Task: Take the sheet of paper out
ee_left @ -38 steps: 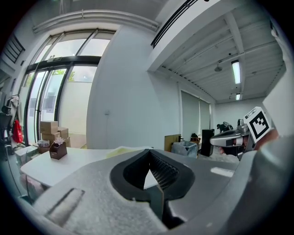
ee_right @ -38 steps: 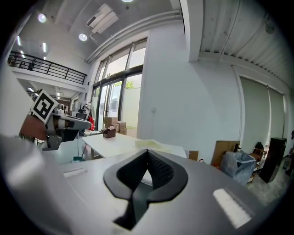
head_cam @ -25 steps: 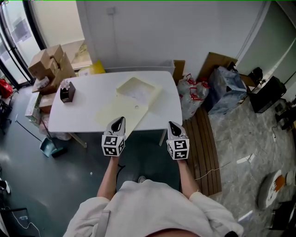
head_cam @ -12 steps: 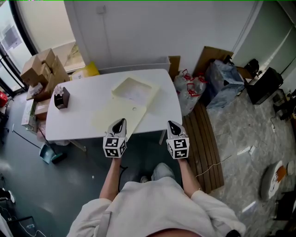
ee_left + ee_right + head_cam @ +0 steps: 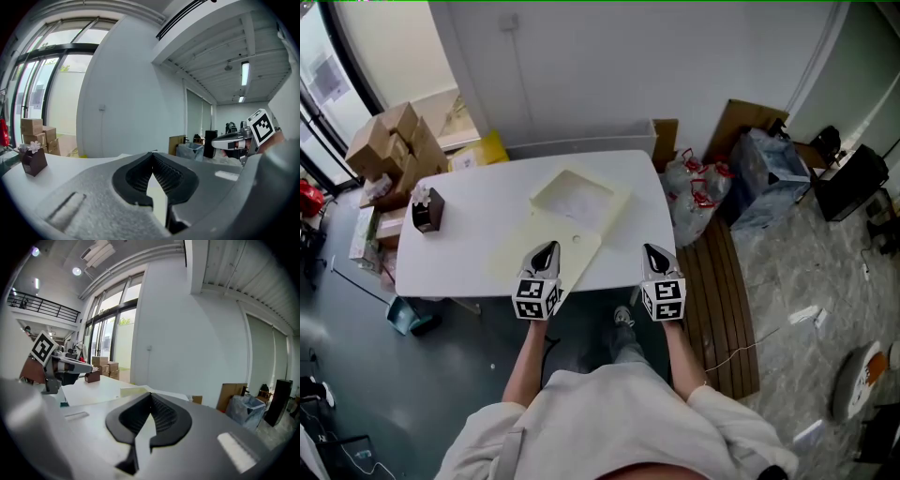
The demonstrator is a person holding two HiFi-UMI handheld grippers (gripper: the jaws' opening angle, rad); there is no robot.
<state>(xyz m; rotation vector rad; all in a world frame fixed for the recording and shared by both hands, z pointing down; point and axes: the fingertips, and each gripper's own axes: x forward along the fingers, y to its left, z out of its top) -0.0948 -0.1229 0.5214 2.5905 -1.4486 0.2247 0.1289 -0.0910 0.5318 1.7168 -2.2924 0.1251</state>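
**A:** How did the claws stand?

**B:** Both were pressed together and held nothing. The left claw point(image 5: 152, 156) had its ribbed pads meeting at the tip, with nothing between them. The right claw point(image 5: 151, 396) looked the same, closed and empty.

**A:** Were they touching anything?

**B:** No contact showed. From the head view, the left one hung over the near edge of the white surface point(image 5: 469, 246), with its tip above the near end of a cream envelope point(image 5: 530, 236). The right one sat just off the surface's near right corner, well apart from the envelope.

**A:** What containers were there?

**B:** A small dark box point(image 5: 426, 210) stood near the left end of the surface, with something white poking out of its top. Cardboard boxes point(image 5: 394, 141) were stacked on the floor beyond that end, and I couldn't see what was in them. Knotted plastic bags point(image 5: 701, 187) lay on the floor to the right of the surface, full, though I couldn't make out of what.

**A:** And the sheet of paper?

**B:** The sheet of paper point(image 5: 577, 197) showed as a whitish patch inside the envelope's far end, which was square with a raised edge. It lay around the middle of the surface. The rest of the envelope lay flat and slanted towards the left claw. The sheet was too small in view to tell whether it carried any print.
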